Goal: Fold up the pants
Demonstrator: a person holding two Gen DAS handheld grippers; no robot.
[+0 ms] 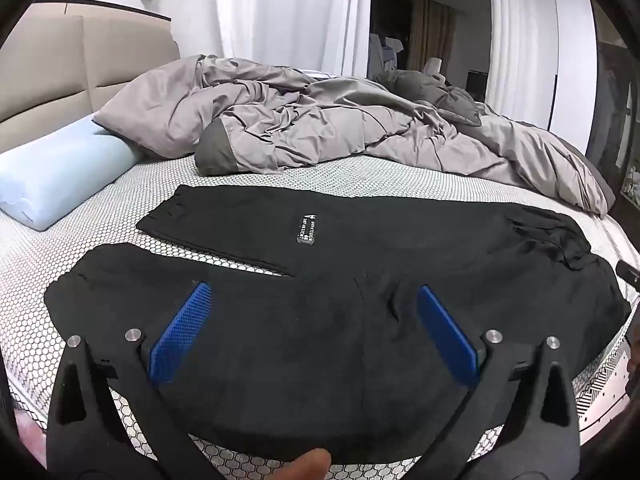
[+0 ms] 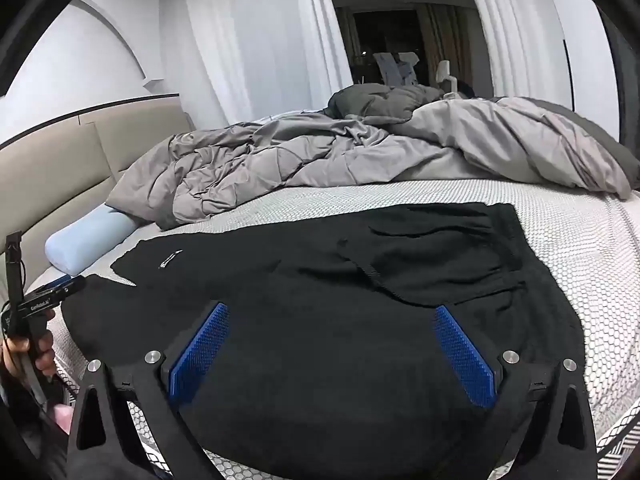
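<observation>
Black pants [image 1: 360, 280] spread flat on a honeycomb-patterned mattress [image 1: 120, 208], filling the lower centre of both wrist views, legs reaching toward the left of the frame and the gathered waistband bunched at right. On the farther leg, a small rectangular label [image 1: 307, 227] with white lettering, just above centre in the left wrist view. Left gripper [image 1: 314, 304] poised over the near leg, jaws spread as wide as they go, blue ribbed pads [image 1: 180, 336] clear of the cloth and clamped on nothing. Right gripper [image 2: 332, 320] likewise over the waist end of the garment, jaws fully apart, empty, a drawstring cord [image 2: 372, 276] curling just above the right-hand pad. At far left of the right wrist view, a hand [image 2: 24, 356] wrapped around the handle of the other tool. Behind the pants, across the upper middle of both frames, a crumpled grey duvet [image 1: 320, 128]; at left, a pale blue pillow [image 1: 52, 176] beside a beige padded headboard [image 1: 80, 60]. White curtains [image 1: 288, 12] along the top, a dark doorway to their right.
</observation>
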